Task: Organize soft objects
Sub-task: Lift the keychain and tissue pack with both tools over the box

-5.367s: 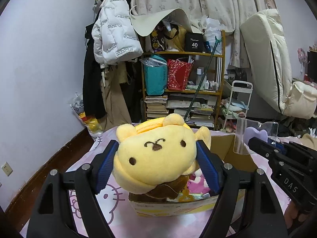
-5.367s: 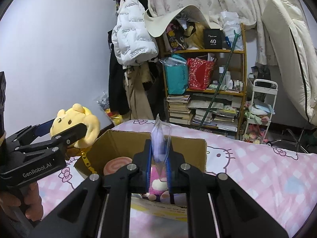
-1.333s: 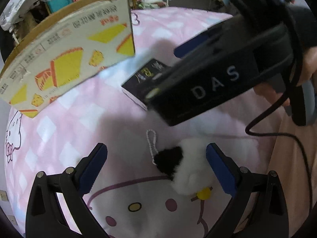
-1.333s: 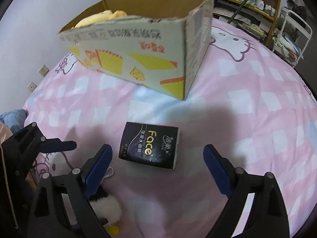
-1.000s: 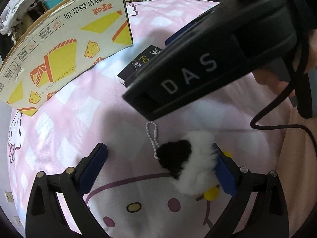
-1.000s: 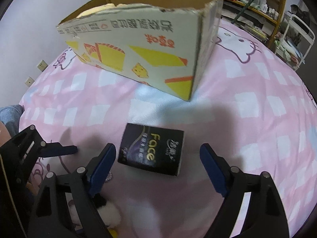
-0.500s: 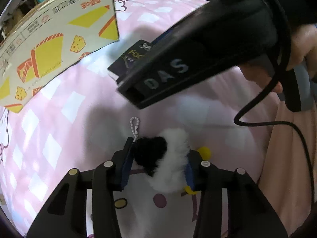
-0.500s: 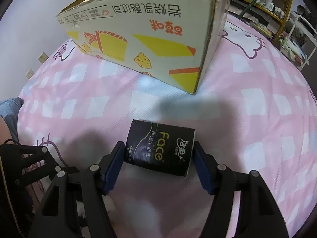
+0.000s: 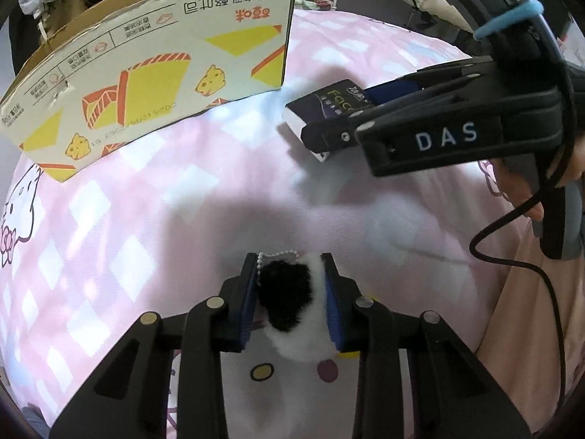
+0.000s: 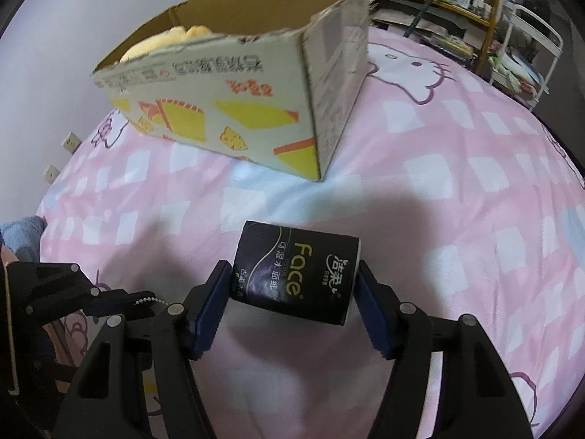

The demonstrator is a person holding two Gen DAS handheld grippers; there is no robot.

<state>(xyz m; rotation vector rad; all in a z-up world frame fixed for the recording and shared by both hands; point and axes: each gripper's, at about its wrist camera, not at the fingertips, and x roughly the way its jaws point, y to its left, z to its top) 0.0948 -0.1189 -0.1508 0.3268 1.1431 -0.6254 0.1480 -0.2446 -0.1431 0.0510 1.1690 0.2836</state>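
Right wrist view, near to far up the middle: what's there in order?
Right gripper shut on the black tissue pack → pink checked bedspread → cardboard box → yellow plush inside it.

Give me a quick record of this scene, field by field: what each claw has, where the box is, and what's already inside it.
surface: pink checked bedcover
left claw: shut on black and white plush keychain, bead chain at its tip
right claw: shut on black tissue pack
cardboard box: on the bedcover beyond both claws, open top
in box: yellow plush, only partly visible
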